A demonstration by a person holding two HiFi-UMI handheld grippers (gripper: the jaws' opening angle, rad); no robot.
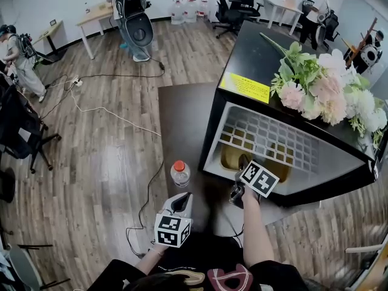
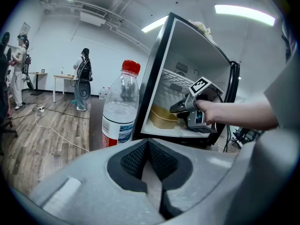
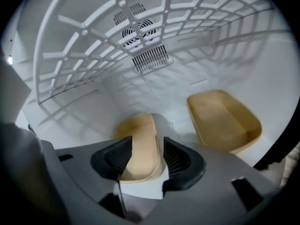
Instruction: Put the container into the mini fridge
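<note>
**A:** How do the fingers of the right gripper (image 3: 147, 146) stand?

**B:** Apart. The near wall of the tan container (image 3: 136, 125) runs up between them, and there is a gap at each pad, so neither finger presses on it.

**A:** And where is the container?

**B:** On the white floor of the mini fridge (image 3: 93, 102). Its near end lies between the fingertips and the rest stretches away ahead of them.

**A:** Is anything else close to those fingers?

**B:** A second tan container (image 3: 225, 121) sits ahead of the right finger and off to its outer side, apart from the first. The white wire shelf (image 3: 93, 36) arches above the fingertips. The vent grille (image 3: 150, 57) is on the back wall, straight ahead of them and higher.

**A:** What about the left gripper (image 2: 147, 144)?

**B:** Its fingers are together at the tips and hold nothing. A water bottle (image 2: 121, 107) with a red cap stands upright ahead of the tips, a little to their left. The open fridge is ahead and to their right, with the right gripper reaching into it.

**A:** And on top of the fridge?

**B:** A bunch of flowers (image 1: 327, 86).
</note>
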